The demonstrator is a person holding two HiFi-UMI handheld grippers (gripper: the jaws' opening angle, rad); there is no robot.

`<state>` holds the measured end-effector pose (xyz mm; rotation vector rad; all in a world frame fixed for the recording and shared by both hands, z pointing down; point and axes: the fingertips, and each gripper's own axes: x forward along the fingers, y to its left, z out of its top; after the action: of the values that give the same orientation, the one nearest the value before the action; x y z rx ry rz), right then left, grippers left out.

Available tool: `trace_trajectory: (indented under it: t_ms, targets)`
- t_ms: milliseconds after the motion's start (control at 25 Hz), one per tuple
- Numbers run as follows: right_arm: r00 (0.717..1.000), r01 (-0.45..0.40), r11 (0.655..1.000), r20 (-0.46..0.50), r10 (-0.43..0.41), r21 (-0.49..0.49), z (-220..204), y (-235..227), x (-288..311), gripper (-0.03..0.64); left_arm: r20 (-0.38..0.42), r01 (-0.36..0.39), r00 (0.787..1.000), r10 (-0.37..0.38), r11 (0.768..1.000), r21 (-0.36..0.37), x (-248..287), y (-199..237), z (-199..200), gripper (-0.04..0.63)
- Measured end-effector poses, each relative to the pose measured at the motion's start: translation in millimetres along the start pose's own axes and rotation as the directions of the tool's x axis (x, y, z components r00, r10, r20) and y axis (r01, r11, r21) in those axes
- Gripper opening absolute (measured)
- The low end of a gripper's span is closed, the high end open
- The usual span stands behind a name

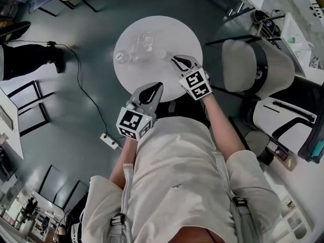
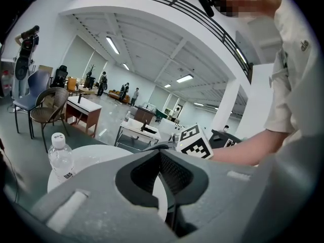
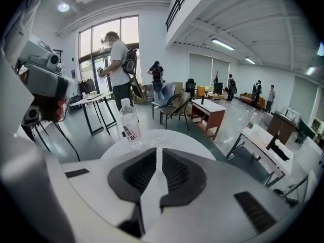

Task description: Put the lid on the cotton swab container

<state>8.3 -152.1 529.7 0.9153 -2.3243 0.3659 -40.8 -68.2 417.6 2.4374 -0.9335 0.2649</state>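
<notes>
On the round white table lie clear plastic pieces: a larger one near the middle and a small round one beside it. I cannot tell which is the cotton swab container and which the lid. In the right gripper view a clear piece shows just past the jaw tips. My left gripper hovers at the table's near edge, jaws shut and empty. My right gripper is over the table's right part, close to the small round piece, jaws together with nothing between them.
A water bottle stands at the table's left side, also seen as the bottle and the bottle. A padded chair is to the right. A power strip and cable lie on the floor. People stand by desks in the background.
</notes>
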Motion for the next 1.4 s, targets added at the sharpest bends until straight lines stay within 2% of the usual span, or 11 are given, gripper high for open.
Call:
trace_trajectory:
  t_ms: [440,920,1120,1400]
  targets:
    - [0.991,0.029,0.999,0.129,-0.032,0.021,34.0,16.0,-56.9,0.02,0.016,0.016,1.0,-0.016,0.999,0.042,0.5,-7.1,9.3,0.008]
    - [0.975,-0.002,1.0,0.224,-0.003,0.021,45.7,38.7,-115.1,0.008,0.036,-0.023,0.999,0.021,0.998,0.057,-5.3,-43.1,4.5,0.008]
    - [0.969,-0.025,0.999,0.245,0.016,0.035,25.4,55.0,-155.1,0.008,0.034,-0.025,0.999,0.023,0.998,0.065,-5.2,-82.7,-8.8,0.008]
    - [0.962,-0.112,0.977,0.265,0.061,0.181,-32.1,84.5,-210.5,0.008,0.028,-0.04,0.999,0.038,0.996,0.08,-9.9,-145.6,-40.0,0.008]
